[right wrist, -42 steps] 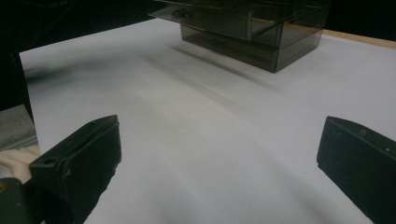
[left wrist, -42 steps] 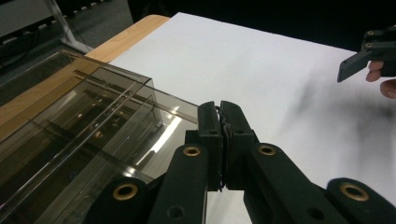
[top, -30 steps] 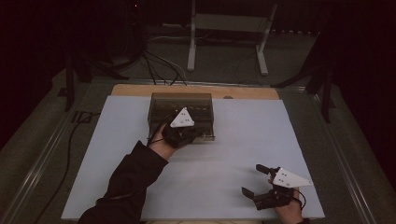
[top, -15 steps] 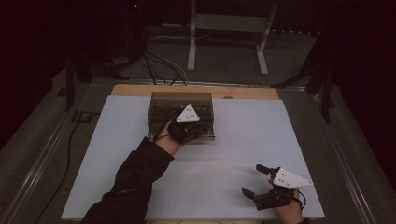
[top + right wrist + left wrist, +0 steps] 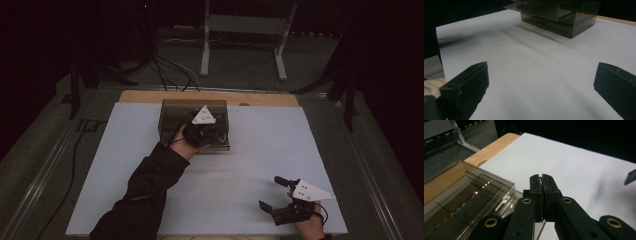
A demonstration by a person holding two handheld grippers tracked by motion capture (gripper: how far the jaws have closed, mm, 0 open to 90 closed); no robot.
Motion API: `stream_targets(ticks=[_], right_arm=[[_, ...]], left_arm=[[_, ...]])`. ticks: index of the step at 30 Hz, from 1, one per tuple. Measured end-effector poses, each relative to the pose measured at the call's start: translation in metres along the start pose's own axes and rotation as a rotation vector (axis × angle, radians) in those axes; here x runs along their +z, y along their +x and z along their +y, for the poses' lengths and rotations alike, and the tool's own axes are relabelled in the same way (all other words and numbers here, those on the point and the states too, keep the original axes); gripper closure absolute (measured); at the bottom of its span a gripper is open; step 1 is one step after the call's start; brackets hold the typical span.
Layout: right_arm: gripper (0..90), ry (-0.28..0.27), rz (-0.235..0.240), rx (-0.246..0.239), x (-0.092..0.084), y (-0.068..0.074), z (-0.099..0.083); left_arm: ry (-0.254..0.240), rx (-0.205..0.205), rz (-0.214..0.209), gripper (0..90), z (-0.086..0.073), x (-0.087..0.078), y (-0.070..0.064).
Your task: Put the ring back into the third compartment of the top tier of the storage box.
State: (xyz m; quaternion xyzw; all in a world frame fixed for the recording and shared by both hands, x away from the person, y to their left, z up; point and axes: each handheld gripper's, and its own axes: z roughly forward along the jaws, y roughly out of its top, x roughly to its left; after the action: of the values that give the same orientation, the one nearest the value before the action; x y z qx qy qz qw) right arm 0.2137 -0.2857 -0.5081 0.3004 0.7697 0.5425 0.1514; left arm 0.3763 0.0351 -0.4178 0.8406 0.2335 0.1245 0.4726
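Note:
A smoky see-through drawer box [image 5: 172, 112] stands at the back middle of the white sheet [image 5: 260, 150]. My left gripper [image 5: 212, 131] hovers over the box's front right part, grey plate on top, with a dark sleeve leading to it. In the left gripper view its jaws [image 5: 542, 178] are shut pad to pad with nothing seen between them, and the box [image 5: 474, 195] lies below to the left. My right gripper [image 5: 272, 192] rests near the sheet's front right corner, open and holding nothing. In the right gripper view [image 5: 541, 75] the box [image 5: 564, 17] sits far ahead.
A strip of wooden tabletop [image 5: 270, 99] shows behind the sheet. Beyond the table stand a metal frame [image 5: 242, 25] and dark cables [image 5: 165, 70] on the floor. Another cable [image 5: 75, 150] runs along the table's left side.
The left gripper has drifted a little to the right and farther back over the box. The right gripper has kept still.

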Motion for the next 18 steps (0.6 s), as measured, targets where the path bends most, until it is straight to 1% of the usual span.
stream_targets(ticks=[1,3,6,7,8,11,14,15,18], right_arm=[[0.0,-0.001,0.000,0.000,-0.0002,0.0000,0.0000],[0.0,-0.001,0.000,0.000,-0.0001,-0.0001,-0.0001],[0.0,0.001,-0.001,-0.002,-0.0001,0.0000,-0.0001],[0.0,0.001,-0.001,-0.002,-0.0001,0.0000,-0.0001],[0.0,0.002,-0.002,-0.002,-0.0001,-0.0001,-0.0001],[0.0,0.002,-0.002,-0.001,0.0001,-0.0003,-0.0002],[0.0,0.004,-0.002,-0.003,0.0002,0.0000,-0.0002],[0.0,0.004,-0.002,-0.003,0.0003,0.0001,-0.0002],[0.0,0.004,-0.003,-0.004,0.0005,-0.0002,-0.0003]], left_arm=[[0.004,-0.004,-0.001,89.8,-0.0009,0.0010,0.0013],[0.011,-0.004,0.014,89.8,-0.0020,0.0026,0.0031],[0.003,-0.018,0.021,89.7,-0.0024,0.0031,0.0057],[-0.001,-0.025,0.009,88.9,-0.0027,0.0031,0.0070],[0.005,-0.038,-0.005,88.2,-0.0034,0.0038,0.0090],[0.024,-0.042,0.006,73.7,-0.0050,0.0049,0.0106],[0.024,-0.046,0.018,56.8,-0.0061,0.0045,0.0103],[0.027,-0.043,0.043,56.8,-0.0064,0.0035,0.0089],[0.011,-0.048,0.053,47.8,-0.0055,0.0007,0.0078]])
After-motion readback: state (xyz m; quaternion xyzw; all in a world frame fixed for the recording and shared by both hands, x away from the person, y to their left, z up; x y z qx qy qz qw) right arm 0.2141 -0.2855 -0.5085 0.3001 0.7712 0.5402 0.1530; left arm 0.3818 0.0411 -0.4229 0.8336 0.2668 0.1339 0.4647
